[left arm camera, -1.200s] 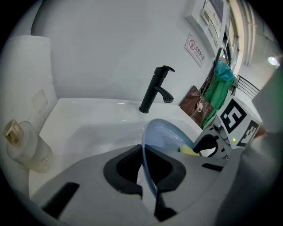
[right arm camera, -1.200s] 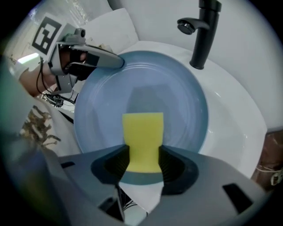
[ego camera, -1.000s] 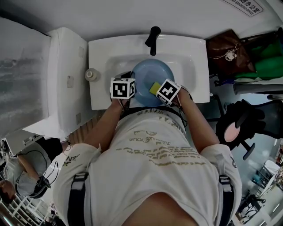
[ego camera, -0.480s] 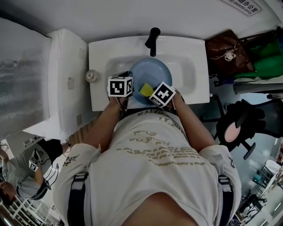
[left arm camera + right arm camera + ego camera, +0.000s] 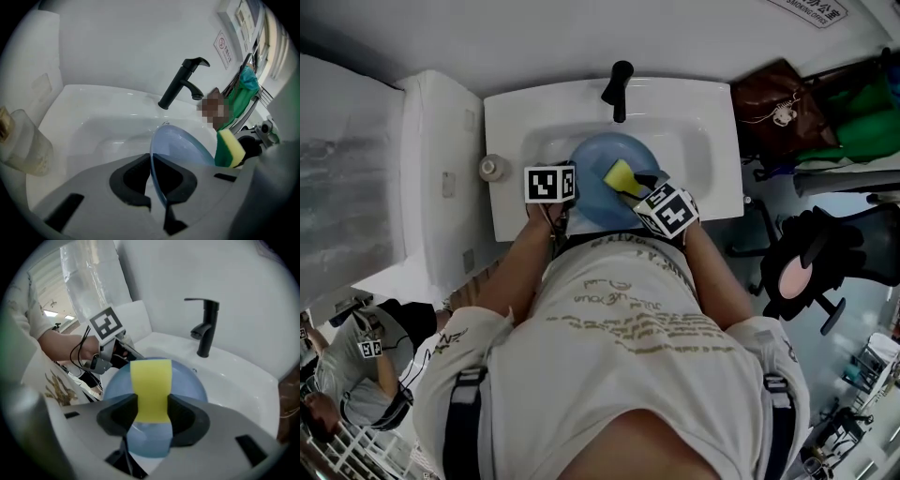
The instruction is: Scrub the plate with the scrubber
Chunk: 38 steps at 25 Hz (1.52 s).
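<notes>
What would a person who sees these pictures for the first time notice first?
Most likely the blue plate, tilted in the white sink with its rim pinched in the left gripper. Next comes the yellow scrubber, clamped in the right gripper and held over the plate's face. Behind them, a black tap stands at the back of the sink.

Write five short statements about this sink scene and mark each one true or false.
1. The left gripper is shut on the rim of the blue plate. True.
2. The right gripper holds a red cloth. False: it is shut on the yellow scrubber.
3. The blue plate lies flat in the sink. False: it is held up, tilted, by its rim.
4. The faucet is black. True.
5. Water runs from the faucet. False: no stream shows.
</notes>
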Each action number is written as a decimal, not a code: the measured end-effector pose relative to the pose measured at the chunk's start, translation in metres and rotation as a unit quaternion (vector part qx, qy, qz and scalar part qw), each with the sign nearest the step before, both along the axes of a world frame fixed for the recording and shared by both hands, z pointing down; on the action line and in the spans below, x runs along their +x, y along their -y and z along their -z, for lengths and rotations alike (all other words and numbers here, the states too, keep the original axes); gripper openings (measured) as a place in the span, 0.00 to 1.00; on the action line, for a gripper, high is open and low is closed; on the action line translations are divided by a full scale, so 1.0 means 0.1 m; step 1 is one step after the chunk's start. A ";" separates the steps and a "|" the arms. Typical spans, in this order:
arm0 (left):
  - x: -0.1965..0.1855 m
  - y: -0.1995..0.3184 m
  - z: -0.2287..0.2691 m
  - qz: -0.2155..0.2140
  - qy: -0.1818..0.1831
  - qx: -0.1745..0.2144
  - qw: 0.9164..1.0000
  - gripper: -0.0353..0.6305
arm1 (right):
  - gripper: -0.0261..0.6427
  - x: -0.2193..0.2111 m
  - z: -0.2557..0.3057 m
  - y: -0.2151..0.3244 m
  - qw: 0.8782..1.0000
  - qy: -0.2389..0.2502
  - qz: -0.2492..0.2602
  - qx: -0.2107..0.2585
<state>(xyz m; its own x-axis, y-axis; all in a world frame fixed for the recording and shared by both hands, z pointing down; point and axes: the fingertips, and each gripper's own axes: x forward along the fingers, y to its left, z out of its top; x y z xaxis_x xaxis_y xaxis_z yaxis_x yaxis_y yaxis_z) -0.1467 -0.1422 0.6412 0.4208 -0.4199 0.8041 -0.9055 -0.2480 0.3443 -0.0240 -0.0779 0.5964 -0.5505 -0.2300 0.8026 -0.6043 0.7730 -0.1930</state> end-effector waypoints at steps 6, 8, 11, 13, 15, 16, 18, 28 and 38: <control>-0.02 0.04 -0.16 0.022 0.004 -0.034 0.999 0.10 | 0.34 0.18 0.31 0.25 0.994 0.055 -0.063 0.073; -0.04 0.05 -0.21 0.031 0.005 -0.047 0.998 0.10 | 0.34 0.23 0.38 0.28 0.991 0.070 -0.076 0.082; -0.04 0.05 -0.30 0.039 0.002 -0.067 0.997 0.10 | 0.34 0.32 0.42 0.30 0.989 0.076 -0.088 0.087; -0.06 0.04 -0.37 0.052 0.000 -0.083 0.995 0.10 | 0.34 0.36 0.41 0.31 0.989 0.078 -0.095 0.085; -0.11 0.04 -0.44 0.070 0.007 -0.098 0.993 0.10 | 0.34 0.40 0.41 0.30 0.988 0.082 -0.101 0.082; -0.13 0.05 -0.47 0.077 0.011 -0.103 0.992 0.10 | 0.34 0.42 0.42 0.30 0.988 0.083 -0.103 0.082; -0.16 0.07 -0.52 0.084 0.017 -0.108 0.990 0.10 | 0.34 0.46 0.43 0.31 0.987 0.082 -0.106 0.087; -0.16 0.02 -0.70 0.092 0.024 -0.142 0.985 0.11 | 0.33 0.63 0.55 0.45 0.978 0.072 -0.121 0.152; -0.24 0.10 -0.50 0.060 0.078 -0.080 0.992 0.35 | 0.33 0.59 0.87 0.60 0.960 0.138 -0.164 0.179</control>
